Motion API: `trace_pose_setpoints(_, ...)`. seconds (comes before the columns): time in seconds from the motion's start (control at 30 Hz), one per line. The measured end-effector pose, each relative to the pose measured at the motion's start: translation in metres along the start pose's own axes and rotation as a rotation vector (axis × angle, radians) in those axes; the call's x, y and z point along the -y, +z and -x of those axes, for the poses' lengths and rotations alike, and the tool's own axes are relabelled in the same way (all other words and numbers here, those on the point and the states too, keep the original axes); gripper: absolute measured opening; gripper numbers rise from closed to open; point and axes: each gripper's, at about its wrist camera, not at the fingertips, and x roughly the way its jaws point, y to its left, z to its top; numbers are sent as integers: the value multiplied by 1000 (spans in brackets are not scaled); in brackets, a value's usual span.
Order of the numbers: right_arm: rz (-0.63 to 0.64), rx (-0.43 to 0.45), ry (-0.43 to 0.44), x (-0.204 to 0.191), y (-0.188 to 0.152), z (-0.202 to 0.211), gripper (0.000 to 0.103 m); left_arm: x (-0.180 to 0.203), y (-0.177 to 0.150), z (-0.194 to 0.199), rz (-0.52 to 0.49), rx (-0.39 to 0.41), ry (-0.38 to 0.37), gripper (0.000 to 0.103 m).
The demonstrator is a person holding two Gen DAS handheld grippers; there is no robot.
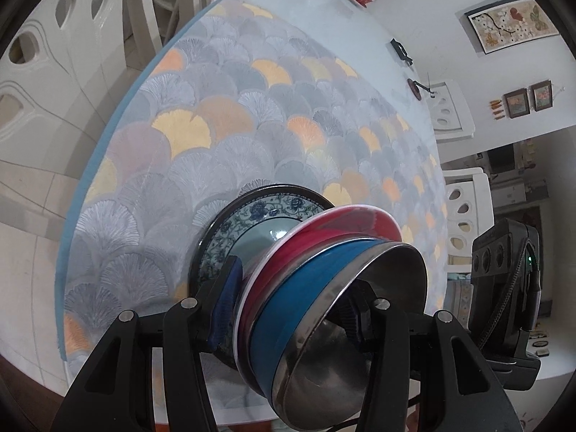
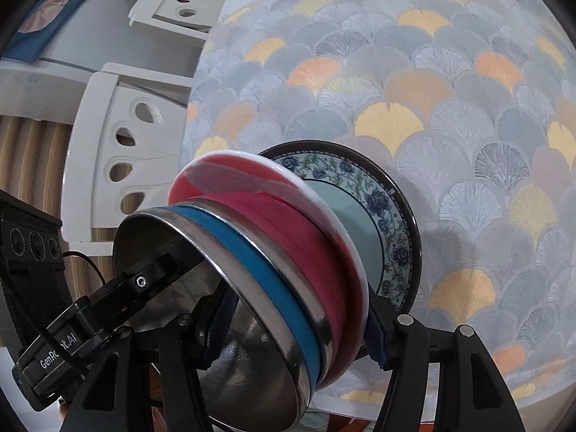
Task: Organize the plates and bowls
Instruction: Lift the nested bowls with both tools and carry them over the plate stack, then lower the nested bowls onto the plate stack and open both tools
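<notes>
Nested stack: steel bowl, blue bowl, red bowl, floral plate. Gathered already; clamped between the left gripper and the right gripper, each closed across its rim. Held above the patterned tablecloth; setting down judged outstanding.

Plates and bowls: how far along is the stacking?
Done: the steel bowl, blue bowl and red bowl sit nested on the flowered plate. In hand: the left gripper and right gripper clamp the tilted stack from opposite sides. Left: setting it on the tablecloth.
</notes>
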Motion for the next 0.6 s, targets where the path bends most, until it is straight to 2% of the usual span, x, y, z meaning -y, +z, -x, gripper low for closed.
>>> trace_pose_setpoints(0.13,-18,-2,-3,8,7,-1,61,0,1,-4,-5,3,-3,47)
trace_pose_setpoints(0.3,-49,43,56,19,21,8,61,-3,3,3,5,28,-20,46)
trace_pose_setpoints(0.43,-47,117,104,22,26,38,61,3,3,27,-21,102,-46,46)
trace_pose_setpoints(0.6,26,216,121,6,10,84,61,22,3,76,-91,231,-64,46)
